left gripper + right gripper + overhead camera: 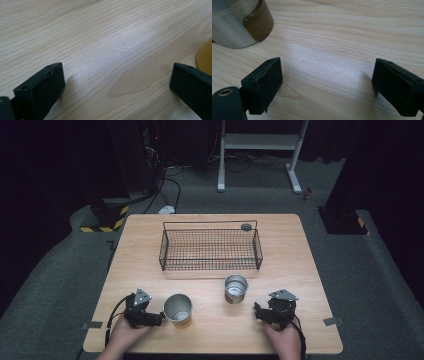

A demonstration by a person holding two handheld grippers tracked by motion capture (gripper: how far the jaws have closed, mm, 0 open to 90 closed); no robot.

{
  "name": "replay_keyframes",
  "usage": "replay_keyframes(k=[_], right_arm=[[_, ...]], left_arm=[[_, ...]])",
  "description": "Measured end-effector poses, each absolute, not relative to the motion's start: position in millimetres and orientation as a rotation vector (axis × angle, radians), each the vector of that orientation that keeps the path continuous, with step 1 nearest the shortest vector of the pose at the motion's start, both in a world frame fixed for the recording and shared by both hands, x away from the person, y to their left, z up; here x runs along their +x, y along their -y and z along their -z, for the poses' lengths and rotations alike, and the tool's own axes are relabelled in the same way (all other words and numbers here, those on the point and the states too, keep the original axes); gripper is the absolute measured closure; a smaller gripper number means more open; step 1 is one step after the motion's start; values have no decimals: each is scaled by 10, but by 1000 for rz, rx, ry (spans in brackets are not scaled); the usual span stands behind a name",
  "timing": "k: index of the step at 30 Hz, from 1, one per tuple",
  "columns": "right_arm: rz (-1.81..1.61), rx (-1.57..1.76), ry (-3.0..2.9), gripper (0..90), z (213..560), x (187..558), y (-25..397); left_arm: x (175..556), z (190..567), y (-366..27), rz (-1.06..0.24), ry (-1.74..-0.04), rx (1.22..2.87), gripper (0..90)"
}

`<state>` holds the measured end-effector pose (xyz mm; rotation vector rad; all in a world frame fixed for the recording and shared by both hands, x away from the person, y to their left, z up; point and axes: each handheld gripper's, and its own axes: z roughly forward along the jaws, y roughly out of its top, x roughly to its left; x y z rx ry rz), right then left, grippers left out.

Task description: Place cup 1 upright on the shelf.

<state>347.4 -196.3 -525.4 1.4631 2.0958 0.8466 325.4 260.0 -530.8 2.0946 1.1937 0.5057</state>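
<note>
**Both grippers at rest near the front edge of the desk, jaws apart**

The wooden desk (pixel 300 250) carried a black wire basket (pixel 210 249) toward its far side, with a small dark round object (pixel 246 226) at the basket's far right corner. Two metal cups stood nearer the person. The left cup (pixel 178 308) stood just beside the left gripper (pixel 156 319); whether they touched could not be determined. The right cup (pixel 236 287) stood close in front of the basket, apart from the right gripper (pixel 258 311).

Each gripper was held by a hand at the front edge of the desk: the left hand (pixel 125 332) and the right hand (pixel 285 335).

In the left gripper view, the jaws were spread wide over bare wood, gripping nothing; a yellowish curved surface (pixel 205 58) entered at the right edge. In the right gripper view, the jaws were likewise wide apart and empty, and a metal cup's wall (pixel 232 22), bearing a brown patch, appeared at the upper left, clear of the jaws.
</note>
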Motion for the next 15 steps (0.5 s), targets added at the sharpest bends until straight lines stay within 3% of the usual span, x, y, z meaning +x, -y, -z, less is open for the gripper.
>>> replay_keyframes(k=[15], right_arm=[[-847, 1463, -2096, 96, 5254, 3474, 1963]], left_arm=[[3254, 5302, -2605, -506, -1190, 2102, 6]])
